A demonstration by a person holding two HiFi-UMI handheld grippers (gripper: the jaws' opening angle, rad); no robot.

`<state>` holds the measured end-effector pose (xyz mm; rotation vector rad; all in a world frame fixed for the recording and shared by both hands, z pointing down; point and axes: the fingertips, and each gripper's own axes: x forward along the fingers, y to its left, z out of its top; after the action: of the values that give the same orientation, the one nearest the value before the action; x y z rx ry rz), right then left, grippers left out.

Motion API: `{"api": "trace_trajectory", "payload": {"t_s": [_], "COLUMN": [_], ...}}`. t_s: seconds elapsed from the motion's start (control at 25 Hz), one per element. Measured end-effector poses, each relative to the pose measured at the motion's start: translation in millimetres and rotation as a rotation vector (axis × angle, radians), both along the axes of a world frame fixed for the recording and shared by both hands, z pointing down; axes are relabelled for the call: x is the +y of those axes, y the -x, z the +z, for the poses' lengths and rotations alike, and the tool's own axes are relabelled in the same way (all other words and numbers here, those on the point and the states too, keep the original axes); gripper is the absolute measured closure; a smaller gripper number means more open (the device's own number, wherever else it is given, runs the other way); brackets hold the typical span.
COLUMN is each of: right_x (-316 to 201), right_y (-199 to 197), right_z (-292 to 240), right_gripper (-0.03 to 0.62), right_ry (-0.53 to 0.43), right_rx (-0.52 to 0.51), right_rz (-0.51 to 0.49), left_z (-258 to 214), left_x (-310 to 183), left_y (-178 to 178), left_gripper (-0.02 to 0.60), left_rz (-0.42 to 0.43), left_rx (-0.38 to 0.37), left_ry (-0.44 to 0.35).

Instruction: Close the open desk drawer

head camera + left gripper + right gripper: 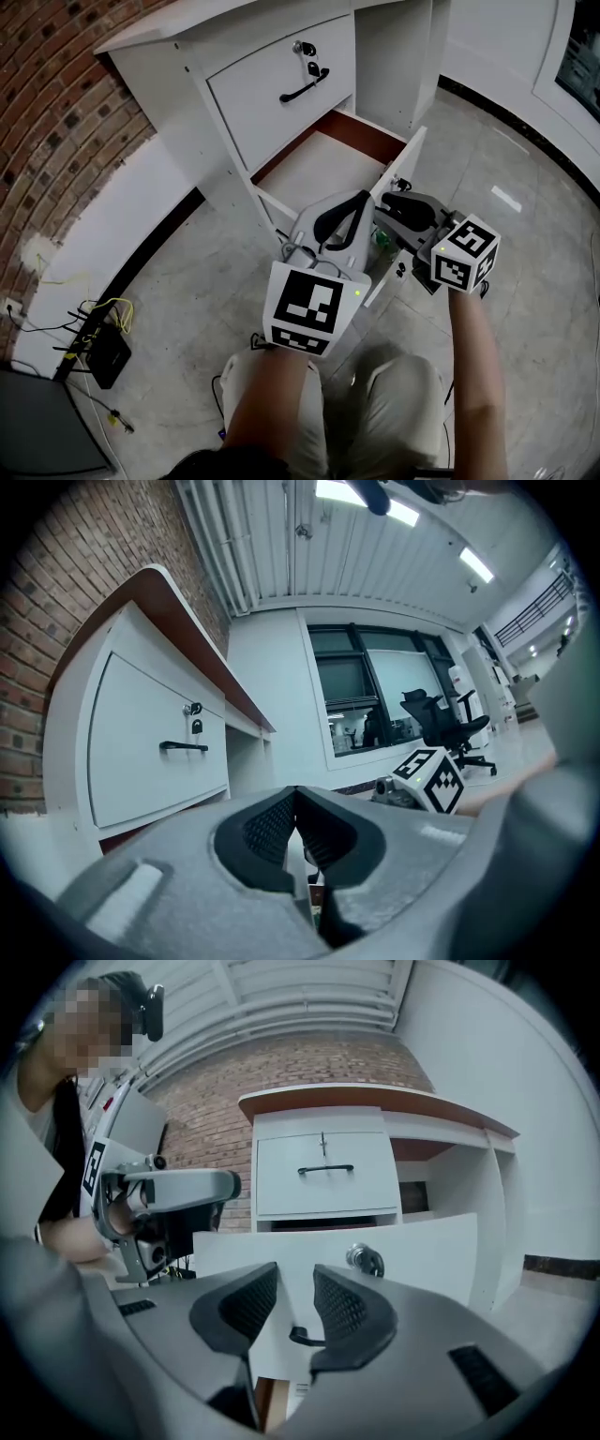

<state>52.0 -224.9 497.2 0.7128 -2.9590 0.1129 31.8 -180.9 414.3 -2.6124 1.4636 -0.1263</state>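
White wooden bench (178,112) with reddish-brown trim, against a red brick wall (56,112). Its white lower drawer (319,164) is pulled well out of the bench front, toward the person. The white upper drawer (272,84) above it sits flush, with a black bar handle (303,91) and a bunch of keys (310,59) hanging at its lock.

Left gripper (361,202): over the top edge of the lower drawer's front panel (403,167). Its own view shows the jaws closed, tips meeting.

Right gripper (389,200): on the outer side of that panel, just beside the left gripper. Its own view shows the jaws apart, pads pressing on nothing. The panel fills the gap. The end of the drawer's black handle (302,1338) sits low between the jaws, and a silver lock cylinder (364,1260) is just above the right-hand jaw.

View differences:
- Only the head view shows the drawer's white inside, plus a black box with yellow cables (105,352) on the grey tiled floor (525,216) by the wall.
- Only the left gripper view shows black office chairs (441,719) across the room.
- Only the right gripper view shows the front panel face-on.
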Motion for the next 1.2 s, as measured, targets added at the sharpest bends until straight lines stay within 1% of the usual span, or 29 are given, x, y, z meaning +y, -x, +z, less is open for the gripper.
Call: {"api": "trace_trajectory", "payload": {"t_s": [0.2,0.4,0.56,0.72,0.84,1.08,1.2], "right_x": [-1,-4,-11,-20,-28,-42,-46], "right_y": [2,8,19,33,44,67,77], "right_z": [0,-1,0,-1,-1,-1,-1], "right_gripper": [0.462,0.462,0.462,0.462,0.462,0.462,0.462], "right_ry": [0.005,0.007,0.009,0.009,0.008,0.007,0.003], "right_rx": [-0.021,-0.015,0.005,0.01,0.015,0.013,0.015], "right_rz": [0.006,0.002,-0.007,-0.013,-0.015,0.0,0.01], "left_z": [-1,1,2,-7,-12,-9,-6], "left_x": [-2,-4,-11,-14,-14,-19,-22], "left_y": [8,11,22,42,56,77,85], "left_gripper": [0.575,0.575,0.575,0.575,0.575,0.575,0.575], "left_rz": [-0.011,-0.026,-0.065,-0.123,-0.151,-0.201,-0.231], "left_rx": [0.026,0.049,0.047,0.071,0.084,0.075,0.038], "left_ry": [0.011,0.021,0.016,0.002,-0.001,0.006,0.0]}}
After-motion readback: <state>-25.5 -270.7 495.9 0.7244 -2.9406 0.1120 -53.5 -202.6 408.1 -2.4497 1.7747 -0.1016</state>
